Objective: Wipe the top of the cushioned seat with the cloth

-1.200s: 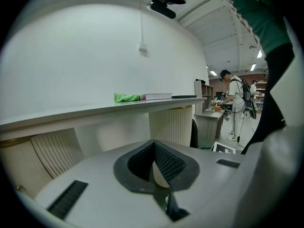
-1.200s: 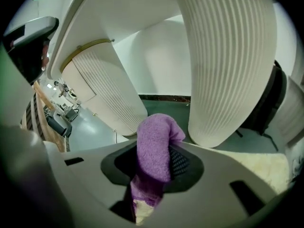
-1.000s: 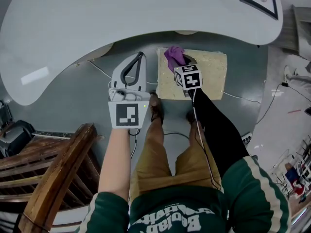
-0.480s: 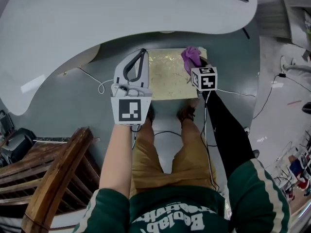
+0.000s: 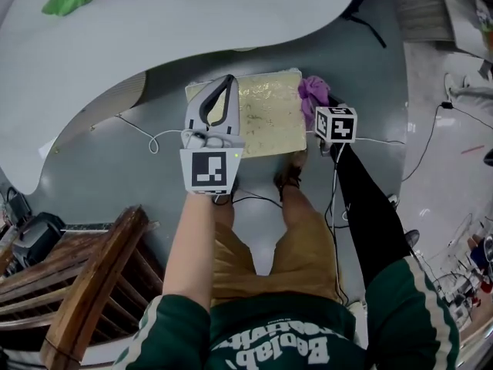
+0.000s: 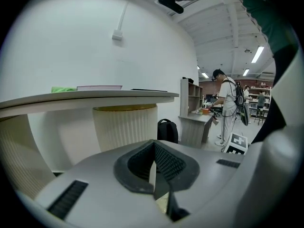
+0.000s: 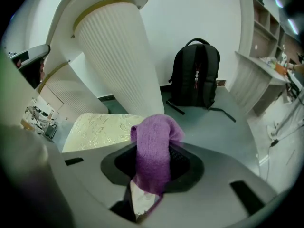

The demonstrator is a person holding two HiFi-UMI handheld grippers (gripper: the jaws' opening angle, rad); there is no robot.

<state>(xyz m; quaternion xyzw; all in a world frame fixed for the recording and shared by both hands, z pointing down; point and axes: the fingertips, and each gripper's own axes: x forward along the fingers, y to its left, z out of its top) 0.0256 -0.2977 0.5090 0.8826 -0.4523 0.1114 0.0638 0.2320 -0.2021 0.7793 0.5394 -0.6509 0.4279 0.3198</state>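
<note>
I see a grey floor [image 5: 115, 153] under a curved white table [image 5: 192, 21]. My right gripper [image 7: 151, 177] clamps the purple cloth [image 7: 154, 151], its long axis toward 12 o'clock, beside the 2 o'clock corner of the cushioned seat [image 5: 269, 122]. The left gripper [image 6: 156, 175] has its jaws closed on nothing.
</note>
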